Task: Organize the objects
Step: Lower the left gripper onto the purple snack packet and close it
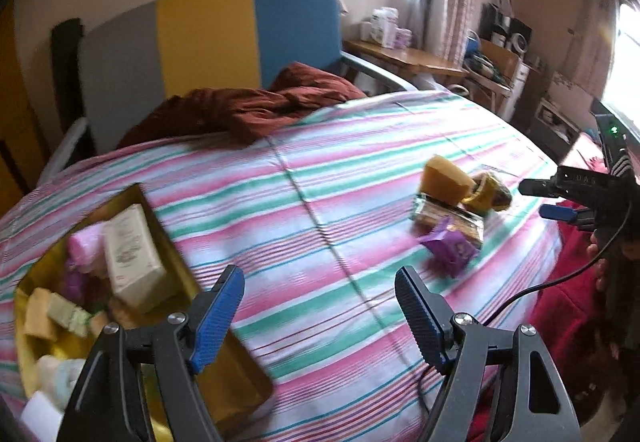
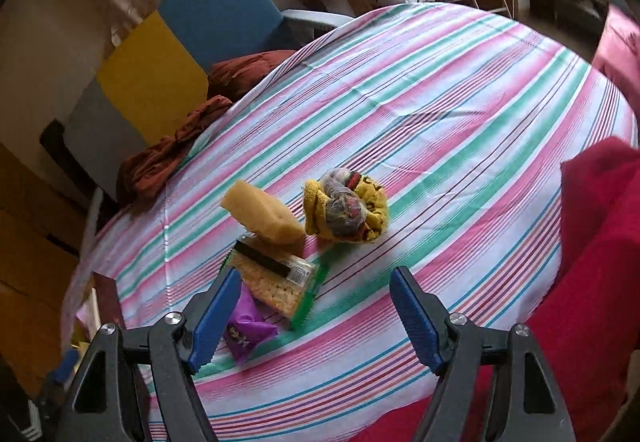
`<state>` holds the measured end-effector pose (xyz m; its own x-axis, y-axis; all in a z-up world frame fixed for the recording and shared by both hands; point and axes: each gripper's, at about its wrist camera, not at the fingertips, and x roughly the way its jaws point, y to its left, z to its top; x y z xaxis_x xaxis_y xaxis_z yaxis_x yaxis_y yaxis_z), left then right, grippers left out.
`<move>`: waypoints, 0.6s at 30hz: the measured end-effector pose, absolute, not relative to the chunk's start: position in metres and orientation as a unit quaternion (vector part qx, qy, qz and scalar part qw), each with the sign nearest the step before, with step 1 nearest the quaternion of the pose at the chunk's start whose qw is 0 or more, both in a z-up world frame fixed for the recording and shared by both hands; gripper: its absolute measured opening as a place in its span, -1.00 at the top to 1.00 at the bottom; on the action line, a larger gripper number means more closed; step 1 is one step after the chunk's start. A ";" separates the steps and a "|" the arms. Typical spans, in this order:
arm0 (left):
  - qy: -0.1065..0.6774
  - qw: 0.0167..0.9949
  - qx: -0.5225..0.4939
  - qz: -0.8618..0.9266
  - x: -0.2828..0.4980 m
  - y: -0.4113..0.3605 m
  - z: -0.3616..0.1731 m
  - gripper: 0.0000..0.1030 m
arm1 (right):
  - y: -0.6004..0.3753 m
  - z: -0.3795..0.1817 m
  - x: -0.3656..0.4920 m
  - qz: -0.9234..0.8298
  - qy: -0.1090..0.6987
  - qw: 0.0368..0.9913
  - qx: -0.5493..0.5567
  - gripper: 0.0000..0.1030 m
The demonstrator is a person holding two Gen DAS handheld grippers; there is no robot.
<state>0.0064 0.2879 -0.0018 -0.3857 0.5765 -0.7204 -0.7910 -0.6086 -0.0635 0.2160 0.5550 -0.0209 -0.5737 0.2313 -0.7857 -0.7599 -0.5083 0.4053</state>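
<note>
Four loose items lie clustered on the striped bedsheet (image 2: 440,90): a yellow sponge (image 2: 262,212), a wrapped pack of crackers (image 2: 276,278) under its lower end, a purple sachet (image 2: 246,330) nearest the camera, and a yellow knitted bundle (image 2: 346,210) rolled around a grey, plastic-wrapped core. We judge all four to be light. The sponge should be soft and springy, so we would take it across its short sides, where it yields without slipping. The cracker pack has a slick film and brittle contents; we would pinch it by the edges with little force. The sachet is thin and limp and is best caught at its raised crimped end. The knitted bundle is soft and may unroll, so we would grasp across its middle.

We see the right gripper (image 2: 314,316) hanging above the near edge of this cluster, its blue pads wide apart and nothing between them; the sachet shows just behind the left pad. The left gripper (image 1: 320,316) is likewise spread and empty, poised over bare sheet between the cluster and a yellow tray (image 1: 224,366) at the bed's near-left corner. That tray already holds a pale carton (image 1: 134,254), something pink beside it, and several small sponge-like blocks, so we take it for the collecting place. Beyond lie a rust-brown blanket (image 1: 248,106) and a red cloth (image 2: 600,242) at the right.
</note>
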 end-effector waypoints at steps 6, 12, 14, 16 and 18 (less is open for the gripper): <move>0.163 0.439 -0.383 0.796 0.013 0.323 -0.018 -0.52 | 0.556 -0.024 0.217 0.799 0.404 0.301 -0.329 -0.52; 0.161 0.457 -0.411 0.772 0.014 0.357 -0.031 -0.51 | 0.558 -0.026 0.217 0.801 0.410 0.289 -0.327 -0.52; 0.159 0.464 -0.420 0.764 0.016 0.370 -0.035 -0.51 | 0.559 -0.027 0.214 0.802 0.412 0.286 -0.325 -0.52; 0.153 0.472 -0.431 0.754 0.018 0.382 -0.039 -0.51 | 0.559 -0.027 0.214 0.802 0.414 0.283 -0.325 -0.52; 0.149 0.476 -0.444 0.744 0.019 0.394 -0.044 -0.50 | 0.560 -0.028 0.214 0.802 0.415 0.279 -0.325 -0.52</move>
